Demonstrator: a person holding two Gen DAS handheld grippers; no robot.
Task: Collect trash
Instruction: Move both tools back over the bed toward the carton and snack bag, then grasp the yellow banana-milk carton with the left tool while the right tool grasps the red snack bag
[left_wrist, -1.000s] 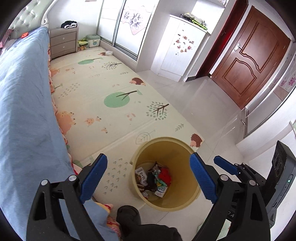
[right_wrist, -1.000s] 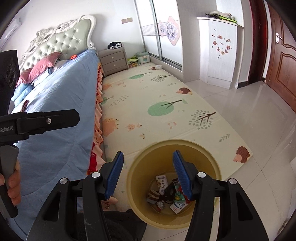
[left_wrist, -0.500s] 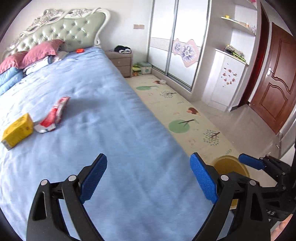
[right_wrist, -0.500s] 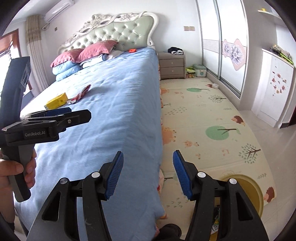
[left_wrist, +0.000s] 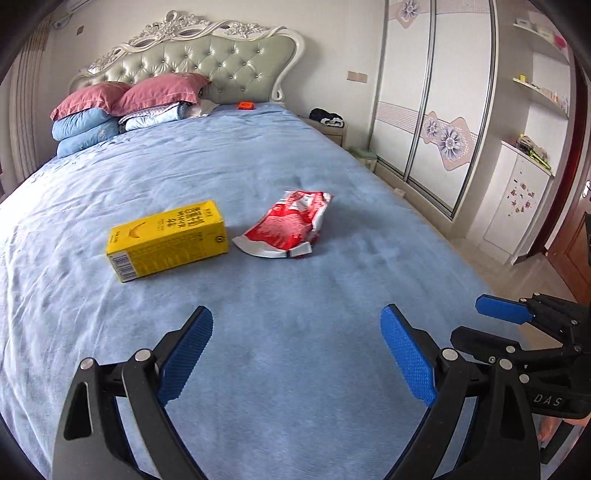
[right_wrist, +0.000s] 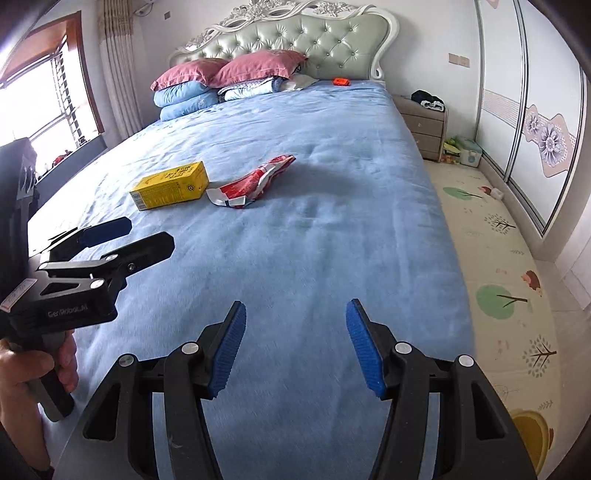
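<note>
A yellow carton (left_wrist: 168, 238) (right_wrist: 170, 185) lies on its side on the blue bed (left_wrist: 295, 369) (right_wrist: 314, 229). Just right of it lies a crumpled red and white wrapper (left_wrist: 288, 225) (right_wrist: 255, 181). My left gripper (left_wrist: 297, 334) hangs open over the near part of the bed, well short of both pieces, nothing between its blue pads. My right gripper (right_wrist: 295, 325) is open too, empty, over the bed's near right part. The yellow bin's rim (right_wrist: 532, 428) shows on the floor at the lower right of the right wrist view.
Pillows (left_wrist: 125, 99) and folded quilts are stacked under the tufted headboard (left_wrist: 207, 62). A small orange object (left_wrist: 245, 106) lies near it. A nightstand (right_wrist: 424, 118), a patterned play mat (right_wrist: 498, 280) and sliding wardrobe doors (left_wrist: 436, 110) are on the right. A window (right_wrist: 40, 85) is at the left.
Both grippers swung from above the yellow bin on the floor round to the bed. The carton and wrapper came into view and now lie ahead. Neither gripper's opening changed.
</note>
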